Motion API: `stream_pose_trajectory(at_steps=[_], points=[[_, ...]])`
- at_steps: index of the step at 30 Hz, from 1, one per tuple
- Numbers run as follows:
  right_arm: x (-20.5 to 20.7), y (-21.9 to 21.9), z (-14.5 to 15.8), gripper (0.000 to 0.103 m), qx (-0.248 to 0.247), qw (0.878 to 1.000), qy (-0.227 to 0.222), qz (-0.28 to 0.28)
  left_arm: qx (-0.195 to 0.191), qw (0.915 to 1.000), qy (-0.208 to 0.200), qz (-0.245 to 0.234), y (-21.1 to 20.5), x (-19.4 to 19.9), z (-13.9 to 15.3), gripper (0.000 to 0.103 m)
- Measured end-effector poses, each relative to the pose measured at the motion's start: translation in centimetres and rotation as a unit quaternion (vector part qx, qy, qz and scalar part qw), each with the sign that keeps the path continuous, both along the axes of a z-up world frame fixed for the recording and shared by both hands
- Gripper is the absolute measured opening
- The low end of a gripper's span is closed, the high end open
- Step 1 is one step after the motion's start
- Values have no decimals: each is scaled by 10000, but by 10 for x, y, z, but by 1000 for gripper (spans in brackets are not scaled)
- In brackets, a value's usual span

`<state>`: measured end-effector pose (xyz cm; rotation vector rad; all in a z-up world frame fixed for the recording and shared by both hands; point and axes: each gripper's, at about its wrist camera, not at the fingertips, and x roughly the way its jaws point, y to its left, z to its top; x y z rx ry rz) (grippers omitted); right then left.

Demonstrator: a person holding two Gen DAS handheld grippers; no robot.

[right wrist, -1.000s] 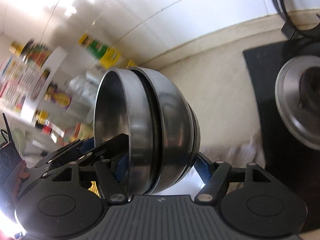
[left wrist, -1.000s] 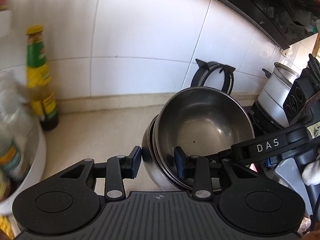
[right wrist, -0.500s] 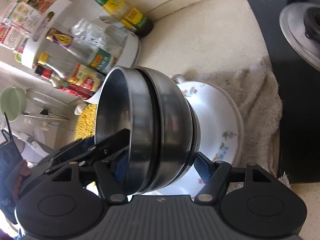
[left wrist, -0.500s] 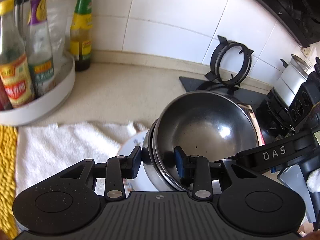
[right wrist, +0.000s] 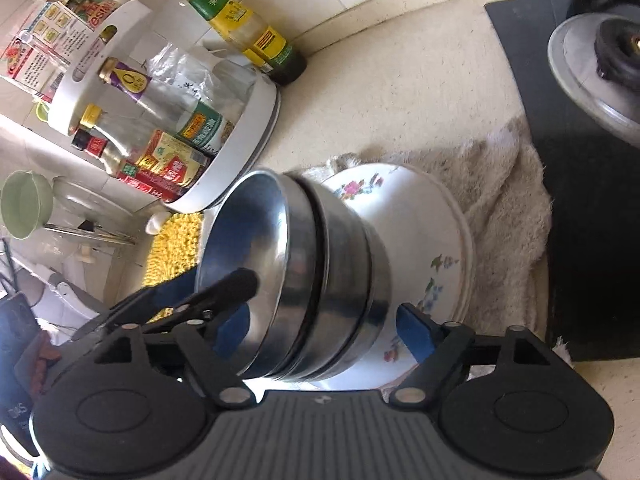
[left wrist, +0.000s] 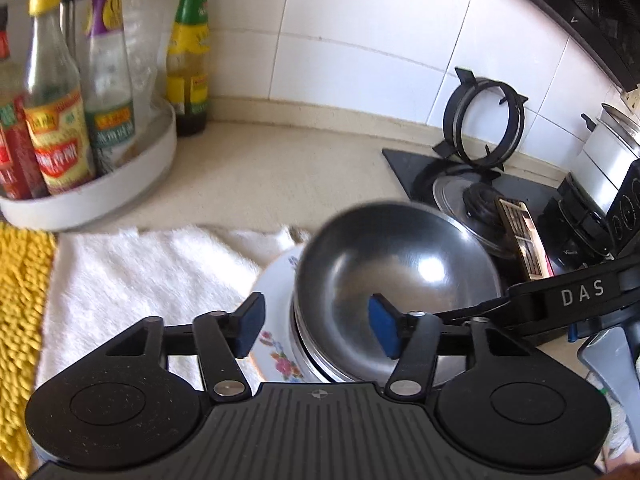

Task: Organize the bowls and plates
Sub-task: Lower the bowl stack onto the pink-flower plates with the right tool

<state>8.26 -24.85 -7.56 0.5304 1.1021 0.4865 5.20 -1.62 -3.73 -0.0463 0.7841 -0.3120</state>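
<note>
Both the left gripper point(left wrist: 316, 326) and right gripper point(right wrist: 324, 330) gape wide around nested round steel bowls point(right wrist: 320, 276), which rest on a white floral ceramic plate point(right wrist: 424, 236).

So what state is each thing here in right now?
Bowls: nested, sitting on the plate.
Plate: flat on the towel.
Left gripper: open, straddling the bowls' rim.
Right gripper: open, either side of the bowls.
Bottles: upright in the white rack.
</note>
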Motion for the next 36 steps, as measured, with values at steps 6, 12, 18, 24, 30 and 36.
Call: stream_pose_trajectory(at_steps=[6,12,18,24,30,36], points=[[-3,-11,6,93,79,9999,-82,-119,-35,9999,-126,-71,0,-6,7,71],[-13,-18,17,94,129,9994,-251,-213,41,9998,-172,-42,1,-9,9,73],[-39,-24,39,97,71,9977,-601,-309,277,9979,-570,146,5,-27,28,83],[-68,-17,52,98,-25,9953,-931,-249,405,9961,-710,325,5,-49,35,86],[-97,-6,56,99,-247,9932,-1104,-283,506,9947,-799,413,6,-69,36,96],[-119,3,52,103,-305,9911,-1193,-500,521,9943,-855,367,10,-81,37,102]])
